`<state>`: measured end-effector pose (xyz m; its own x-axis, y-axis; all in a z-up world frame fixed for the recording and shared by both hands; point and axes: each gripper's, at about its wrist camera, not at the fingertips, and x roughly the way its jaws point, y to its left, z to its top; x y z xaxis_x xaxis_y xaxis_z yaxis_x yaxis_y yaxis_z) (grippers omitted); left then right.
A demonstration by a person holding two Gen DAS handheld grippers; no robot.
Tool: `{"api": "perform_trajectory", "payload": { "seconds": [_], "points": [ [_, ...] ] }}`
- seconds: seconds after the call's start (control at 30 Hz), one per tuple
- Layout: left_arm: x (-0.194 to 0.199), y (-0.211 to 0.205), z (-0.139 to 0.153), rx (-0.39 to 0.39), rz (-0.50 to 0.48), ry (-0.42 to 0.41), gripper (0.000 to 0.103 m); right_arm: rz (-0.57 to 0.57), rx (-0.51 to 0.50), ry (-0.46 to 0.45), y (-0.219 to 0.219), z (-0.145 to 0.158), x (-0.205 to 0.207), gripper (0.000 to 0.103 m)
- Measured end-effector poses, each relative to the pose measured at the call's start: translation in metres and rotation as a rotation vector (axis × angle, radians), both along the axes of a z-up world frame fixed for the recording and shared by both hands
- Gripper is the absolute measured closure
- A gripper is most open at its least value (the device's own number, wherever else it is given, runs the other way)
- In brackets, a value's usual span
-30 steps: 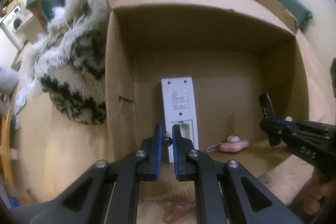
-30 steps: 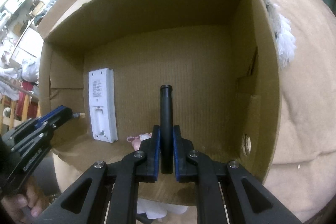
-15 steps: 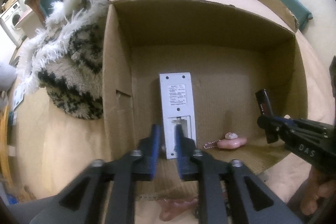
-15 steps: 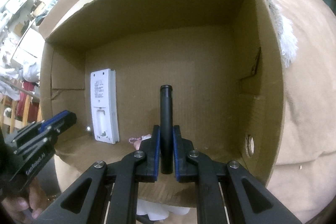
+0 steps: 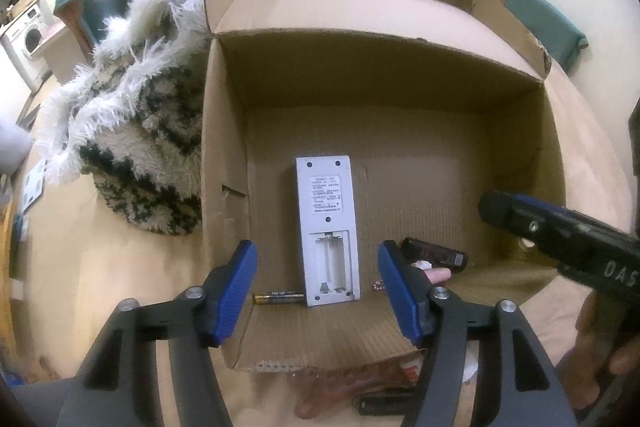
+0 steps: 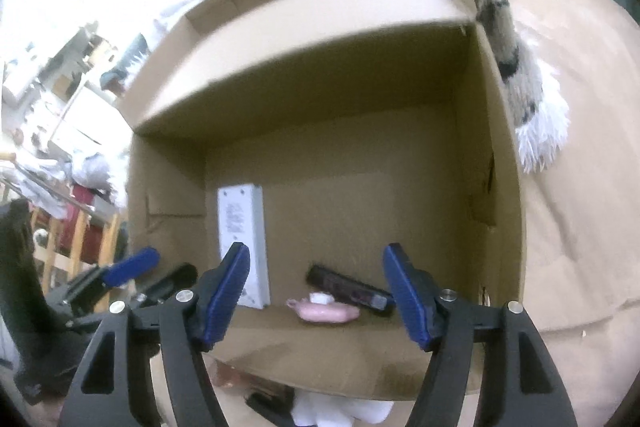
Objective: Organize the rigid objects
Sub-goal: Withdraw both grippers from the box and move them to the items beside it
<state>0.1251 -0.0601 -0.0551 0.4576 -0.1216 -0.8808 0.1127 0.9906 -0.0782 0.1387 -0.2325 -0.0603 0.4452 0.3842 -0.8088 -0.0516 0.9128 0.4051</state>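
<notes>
An open cardboard box [image 5: 360, 75] [image 6: 496, 187] holds a white remote [image 5: 328, 227] [image 6: 242, 227] lying back up with its battery bay uncovered. A small battery [image 5: 280, 297] lies on the box floor beside the remote's near left corner. A black stick-shaped object [image 5: 434, 253] [image 6: 348, 289] rests by a pink keychain toy [image 6: 324, 311]. My left gripper [image 5: 316, 291] hovers over the remote's near end, its jaws opening with nothing pressed between them. My right gripper [image 6: 316, 297] hangs above the toy and black object, jaws opening and holding nothing.
A shaggy white and black rug [image 5: 132, 131] [image 6: 528, 95] lies against the box's side on a tan bedsheet [image 5: 80, 267]. Small dark items [image 5: 380, 403] lie in front of the box. A washing machine [image 5: 28, 35] stands far left.
Both grippers went from shut to open. The battery left the left jaws and now lies on the box floor. The black object dropped from the right jaws beside the pink toy; the right view tilted up.
</notes>
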Motion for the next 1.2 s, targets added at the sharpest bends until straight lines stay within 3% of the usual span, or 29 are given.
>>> {"api": "perform_trajectory", "payload": {
  "seconds": [0.53,0.83,1.0,1.2],
  "points": [
    [-0.029,0.018,0.023,0.002,0.033,-0.039,0.042,-0.036,-0.007,-0.057,-0.008,0.020,-0.034,0.026],
    [-0.063,0.047,0.018,-0.060,0.114,0.015,0.038,-0.103,0.055,-0.003,-0.018,0.012,-0.077,0.026],
    [-0.077,0.054,0.002,-0.060,0.128,0.075,0.038,-0.128,0.084,0.016,-0.021,0.009,-0.096,0.026],
    [-0.080,0.041,-0.044,-0.081,0.117,0.249,0.038,-0.136,0.087,0.044,-0.017,0.003,-0.106,0.026]
  ]
}}
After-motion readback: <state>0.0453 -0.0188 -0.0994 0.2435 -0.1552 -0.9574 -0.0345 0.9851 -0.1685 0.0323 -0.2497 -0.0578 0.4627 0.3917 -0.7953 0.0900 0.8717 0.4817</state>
